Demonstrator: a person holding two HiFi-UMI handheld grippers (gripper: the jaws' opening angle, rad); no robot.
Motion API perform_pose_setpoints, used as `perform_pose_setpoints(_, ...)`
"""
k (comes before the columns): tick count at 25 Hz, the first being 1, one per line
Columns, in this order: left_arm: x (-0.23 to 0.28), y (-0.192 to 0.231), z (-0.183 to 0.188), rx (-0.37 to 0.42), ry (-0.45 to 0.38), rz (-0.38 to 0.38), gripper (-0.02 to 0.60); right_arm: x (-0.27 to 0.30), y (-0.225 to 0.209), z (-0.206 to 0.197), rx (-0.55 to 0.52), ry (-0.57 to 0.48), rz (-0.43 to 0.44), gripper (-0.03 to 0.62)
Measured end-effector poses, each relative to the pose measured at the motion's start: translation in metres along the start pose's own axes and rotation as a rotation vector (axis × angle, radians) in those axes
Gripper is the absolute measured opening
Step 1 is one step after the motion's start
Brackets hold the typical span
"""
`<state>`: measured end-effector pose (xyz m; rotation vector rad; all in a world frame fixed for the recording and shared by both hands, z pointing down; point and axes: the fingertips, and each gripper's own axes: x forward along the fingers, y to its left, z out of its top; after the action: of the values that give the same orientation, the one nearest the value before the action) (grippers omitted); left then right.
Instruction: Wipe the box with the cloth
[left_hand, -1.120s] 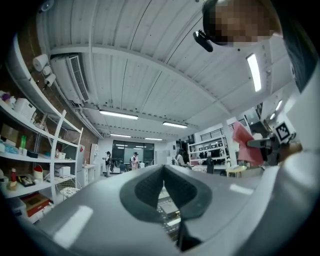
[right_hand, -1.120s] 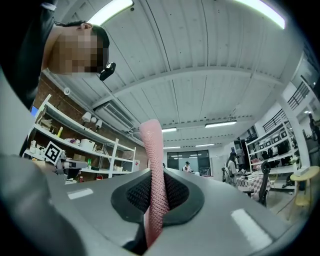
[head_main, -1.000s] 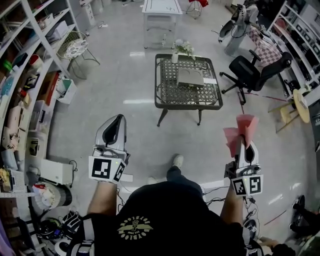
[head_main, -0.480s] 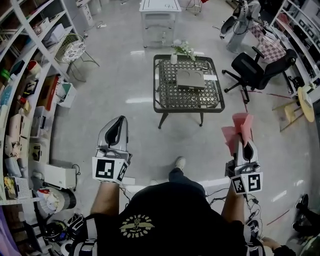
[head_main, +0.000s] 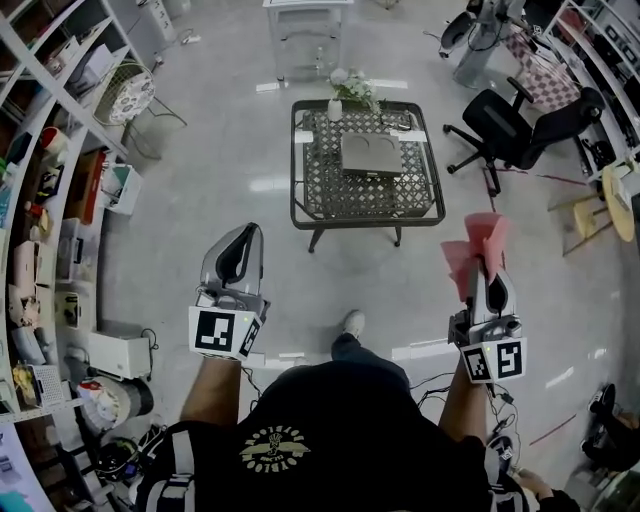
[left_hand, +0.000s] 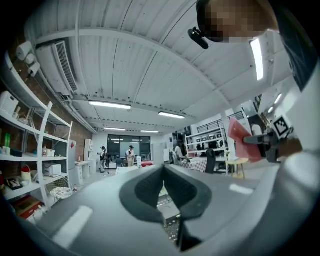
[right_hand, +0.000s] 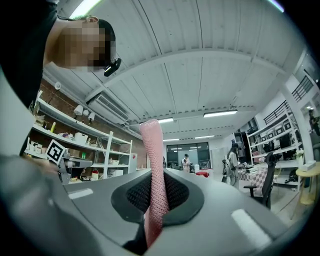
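Observation:
A flat grey box (head_main: 372, 153) lies on a black lattice table (head_main: 330, 195) a few steps ahead on the floor. My right gripper (head_main: 488, 262) is held up at the lower right, shut on a pink cloth (head_main: 477, 250) that sticks up out of its jaws. In the right gripper view the cloth (right_hand: 155, 170) runs up between the pads of the gripper (right_hand: 156, 189). My left gripper (head_main: 246, 236) hovers at the lower left, shut with nothing in it. In the left gripper view its jaws (left_hand: 163, 172) meet, and the cloth (left_hand: 243, 140) shows off to the right.
A small vase of flowers (head_main: 345, 95) stands at the table's far edge. A black office chair (head_main: 520, 130) is right of the table, and a wooden stool (head_main: 618, 190) is further right. Cluttered shelves (head_main: 50, 180) line the left wall. A white table (head_main: 305, 25) stands beyond.
The view has shifted, with the table now a little further left and up in the frame. Both grippers keep their pose, the right one still holding the cloth.

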<state>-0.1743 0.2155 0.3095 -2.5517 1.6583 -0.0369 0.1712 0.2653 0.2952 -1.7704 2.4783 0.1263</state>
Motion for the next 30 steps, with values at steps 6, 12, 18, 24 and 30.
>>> perform_pose_setpoints(6, 0.062, -0.019, 0.004, -0.009, -0.006, 0.002, 0.000, 0.025, -0.060, -0.004, 0.006, 0.006, -0.012, 0.017)
perform_pose_setpoints(12, 0.114, -0.038, 0.005, 0.018, 0.007, 0.036, 0.000, 0.051, -0.123, -0.015, 0.034, 0.003, 0.004, 0.017)
perform_pose_setpoints(18, 0.138, -0.051, 0.004, 0.037, 0.019, 0.074, 0.000, 0.083, -0.165, -0.024, 0.049, -0.004, 0.049, 0.017)
perform_pose_setpoints(24, 0.134, -0.039, -0.002, -0.006, 0.024, 0.131, 0.000, 0.106, -0.161, -0.027, 0.058, -0.010, 0.120, 0.017)
perform_pose_setpoints(30, 0.126, -0.031, 0.004, -0.017, 0.020, 0.136, 0.000, 0.106, -0.147, -0.022, 0.059, -0.023, 0.142, 0.017)
